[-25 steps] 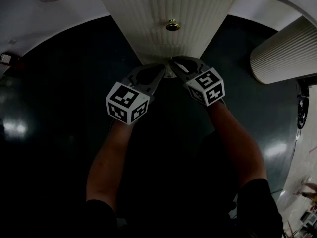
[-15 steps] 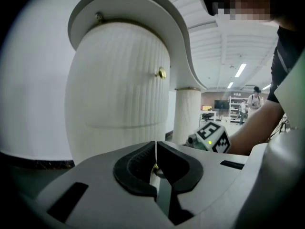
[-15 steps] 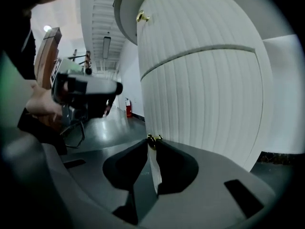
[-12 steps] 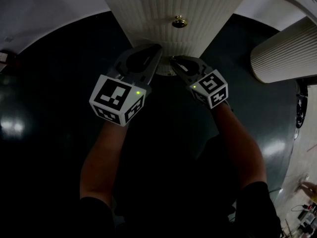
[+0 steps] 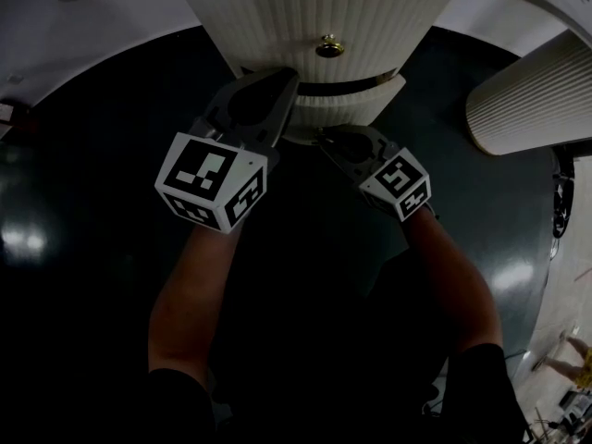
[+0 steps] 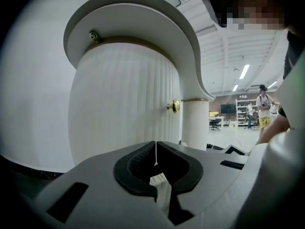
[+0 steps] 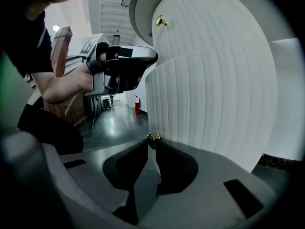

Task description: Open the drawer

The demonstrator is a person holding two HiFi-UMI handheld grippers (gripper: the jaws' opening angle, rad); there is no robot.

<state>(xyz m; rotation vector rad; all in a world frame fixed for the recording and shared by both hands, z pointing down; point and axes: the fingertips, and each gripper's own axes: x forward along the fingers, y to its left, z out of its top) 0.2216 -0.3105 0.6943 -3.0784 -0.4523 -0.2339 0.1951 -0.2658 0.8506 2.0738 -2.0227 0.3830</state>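
A white ribbed cabinet has an upper drawer with a gold knob (image 5: 326, 46) and a lower drawer (image 5: 326, 109) that stands pulled out a little, a dark gap above it. My right gripper (image 5: 324, 138) is shut on the lower drawer's small gold knob (image 7: 152, 138); its jaws have just been closing on it. The lower drawer front (image 7: 205, 94) bulges out below the upper one. My left gripper (image 5: 276, 80) hangs higher, in front of the upper drawer, shut with nothing in it (image 6: 156, 146). The upper knob (image 6: 175, 106) lies to its right.
A curved white top (image 6: 143, 13) overhangs the cabinet. A second ribbed white column (image 5: 527, 100) stands at the right. The floor (image 5: 92, 202) is dark and glossy. People stand far off in the hall (image 6: 262, 106).
The lower drawer has slid out toward me with the right gripper on its knob. The left gripper has risen from beside the knob to in front of the upper drawer.
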